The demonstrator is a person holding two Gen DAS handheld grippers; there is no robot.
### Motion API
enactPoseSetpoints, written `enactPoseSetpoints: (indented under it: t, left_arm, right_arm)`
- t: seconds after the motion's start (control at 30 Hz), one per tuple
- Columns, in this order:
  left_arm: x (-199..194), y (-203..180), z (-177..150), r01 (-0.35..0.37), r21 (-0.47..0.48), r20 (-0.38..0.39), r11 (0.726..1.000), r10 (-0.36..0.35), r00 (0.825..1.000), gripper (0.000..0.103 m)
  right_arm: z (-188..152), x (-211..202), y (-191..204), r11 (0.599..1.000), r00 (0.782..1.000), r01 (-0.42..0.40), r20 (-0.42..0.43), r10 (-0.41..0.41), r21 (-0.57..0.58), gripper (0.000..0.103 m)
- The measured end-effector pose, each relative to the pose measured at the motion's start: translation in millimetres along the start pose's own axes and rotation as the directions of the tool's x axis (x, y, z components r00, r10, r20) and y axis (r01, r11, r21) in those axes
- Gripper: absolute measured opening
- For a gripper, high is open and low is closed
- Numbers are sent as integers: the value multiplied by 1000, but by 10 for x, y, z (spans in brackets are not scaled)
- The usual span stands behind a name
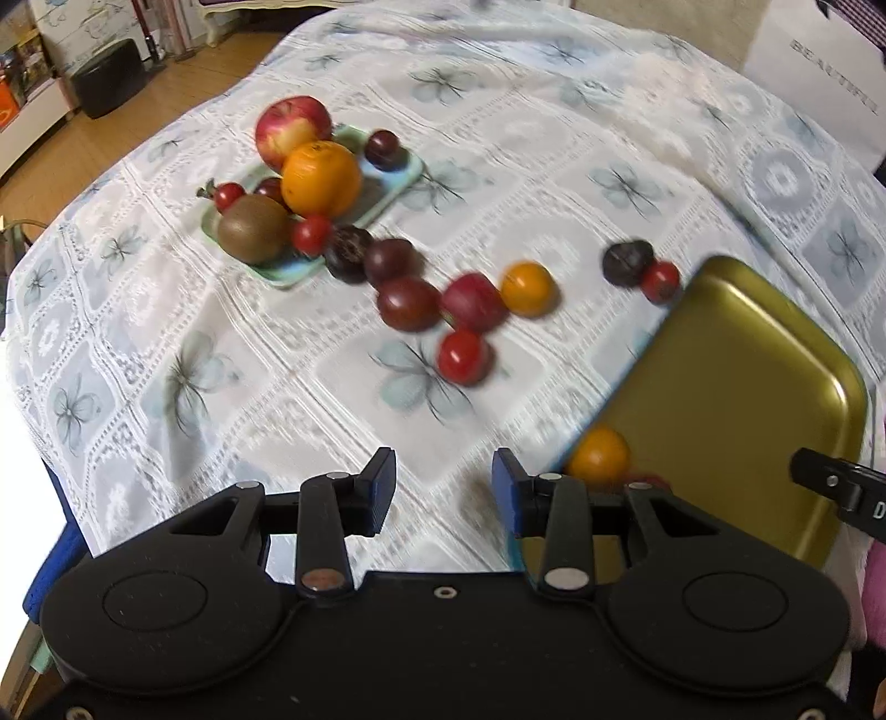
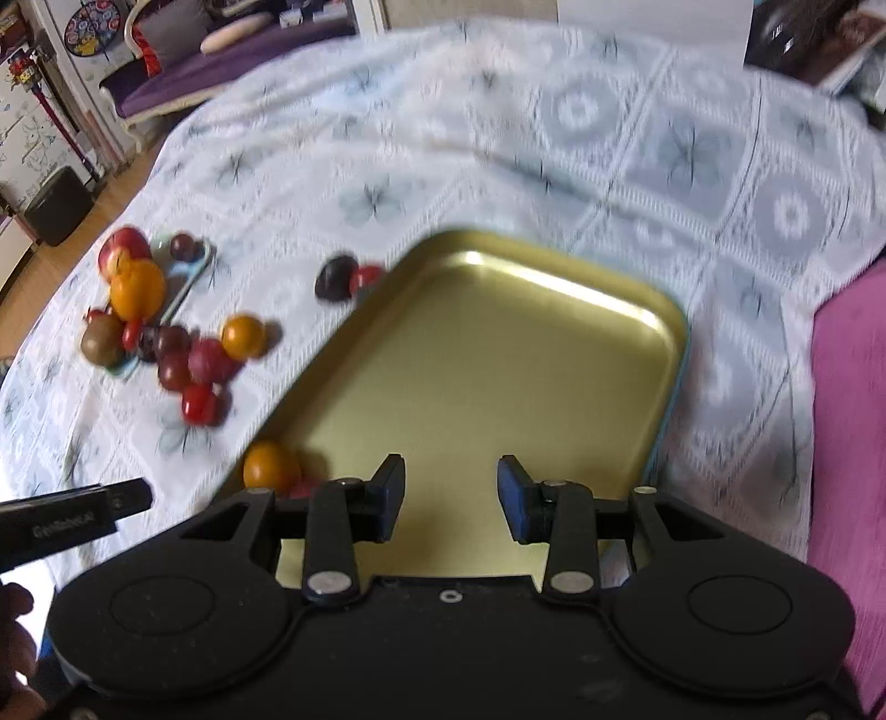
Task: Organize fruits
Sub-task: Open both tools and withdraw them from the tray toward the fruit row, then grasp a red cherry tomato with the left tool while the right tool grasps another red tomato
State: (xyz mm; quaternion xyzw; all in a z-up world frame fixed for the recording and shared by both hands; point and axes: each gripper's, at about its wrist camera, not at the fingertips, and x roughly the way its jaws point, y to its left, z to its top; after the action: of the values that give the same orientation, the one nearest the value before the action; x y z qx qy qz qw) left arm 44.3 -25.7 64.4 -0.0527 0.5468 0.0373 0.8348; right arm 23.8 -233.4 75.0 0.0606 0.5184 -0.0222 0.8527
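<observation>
Left gripper jaws apart, empty, aimed at loose tomatoes mid-frame. Right gripper jaws apart, empty, over gold tray; orange tomato already at tray's lower-left rim, likely sorting destination.

This is a home, likely a living room. A white lace tablecloth printed with pale blue flowers covers the table. Beyond it lies warm wooden plank flooring, with a black boxy footstool standing on it. A purple-cushioned sofa with a cream frame lines the far wall, beside a round colourful board, perhaps a dartboard.
</observation>
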Motion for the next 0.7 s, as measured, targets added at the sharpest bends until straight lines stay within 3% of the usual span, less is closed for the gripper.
enactPoseSetpoints:
  t: [0.17,0.4,0.7]
  left_arm:
    - [153,121,217,0,-21,-23,1000,0,1000,47]
    - [393,251,505,-2,-57,-39,998,0,999,47]
    - [690,73,556,57,21,-84,998,-55,995,47]
  right_arm:
    - [261,178,130,1000,1000,-14,-24,14,-21,39]
    - [651,392,400,989,993,-109,-61,103,-104,39]
    - [1170,854,573,982,987,-129,-109,115,-137,40]
